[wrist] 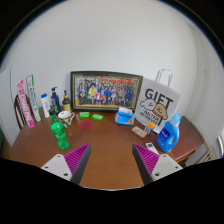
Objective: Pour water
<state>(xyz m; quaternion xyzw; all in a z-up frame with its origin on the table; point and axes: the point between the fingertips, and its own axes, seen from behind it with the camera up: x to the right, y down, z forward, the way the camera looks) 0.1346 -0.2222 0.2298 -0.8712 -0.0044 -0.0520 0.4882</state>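
My gripper [112, 162] is open and empty, its two magenta pads wide apart above the brown wooden table [110, 150]. Well beyond the fingers, a green bottle [60, 135] stands at the left, with a white mug [65, 118] just behind it. A small red cup [85, 124] and a green cup [97, 117] sit near the table's middle back. A blue cup on a saucer [124, 116] stands to the right of them. A blue jug-like bottle [169, 133] stands at the right.
A framed group photo [104, 91] leans on the wall at the back. A white gift bag [158, 105] stands at the back right. Several bottles [50, 102] and a pink strip [24, 104] stand at the back left. A chair [17, 112] is at the far left.
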